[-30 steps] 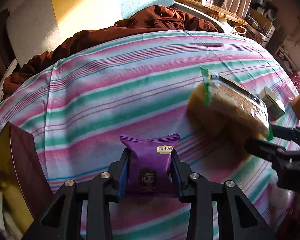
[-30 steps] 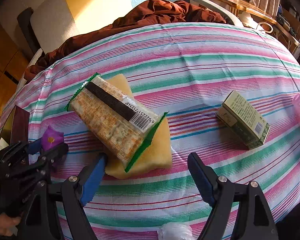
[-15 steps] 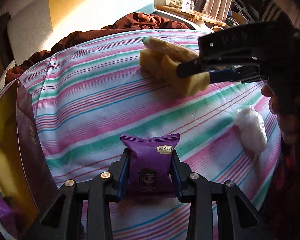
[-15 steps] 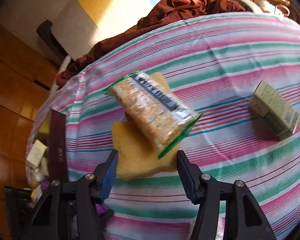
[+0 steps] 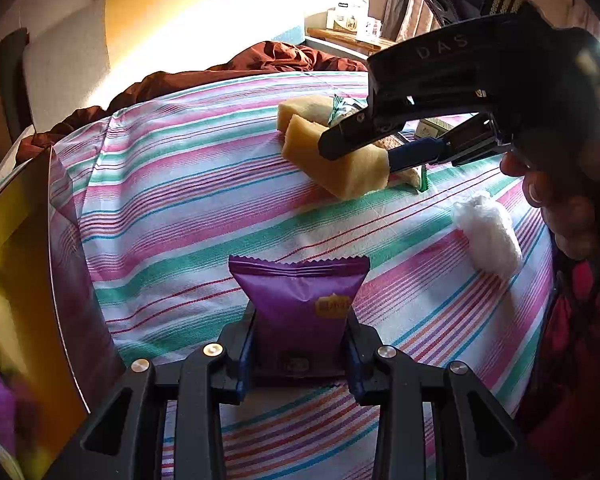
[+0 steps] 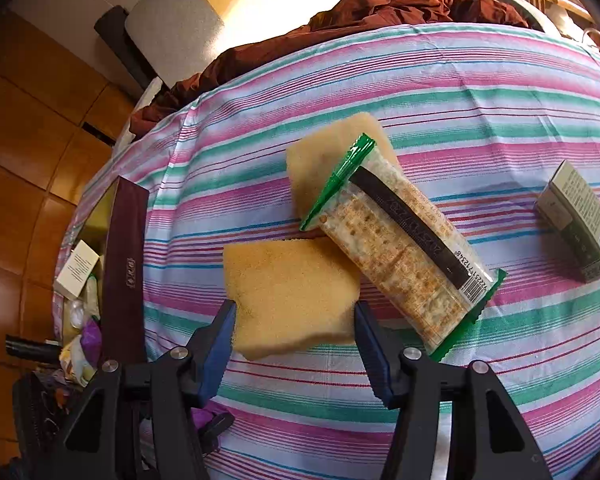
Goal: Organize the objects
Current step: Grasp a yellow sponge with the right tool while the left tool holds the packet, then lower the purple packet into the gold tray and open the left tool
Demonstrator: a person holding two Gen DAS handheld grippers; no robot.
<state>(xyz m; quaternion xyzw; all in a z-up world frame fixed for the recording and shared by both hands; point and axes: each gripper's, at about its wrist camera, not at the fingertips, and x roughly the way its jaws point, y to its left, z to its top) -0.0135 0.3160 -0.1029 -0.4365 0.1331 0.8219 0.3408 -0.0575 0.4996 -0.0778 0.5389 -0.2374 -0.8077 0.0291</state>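
Straddling the soft, light sponge [image 6: 290,290] with your spread right gripper [image 6: 294,322] — left gripper [image 5: 300,354] clenched on the purple packet [image 5: 300,296] — pinch its 6 o'clock edge gently.

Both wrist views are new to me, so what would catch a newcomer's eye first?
In the left wrist view, the purple snack packet clamped in the left hand-held gripper over the striped tablecloth. In the right wrist view, the right hand-held gripper straddles a yellow sponge, with a cracker pack lying partly on it.
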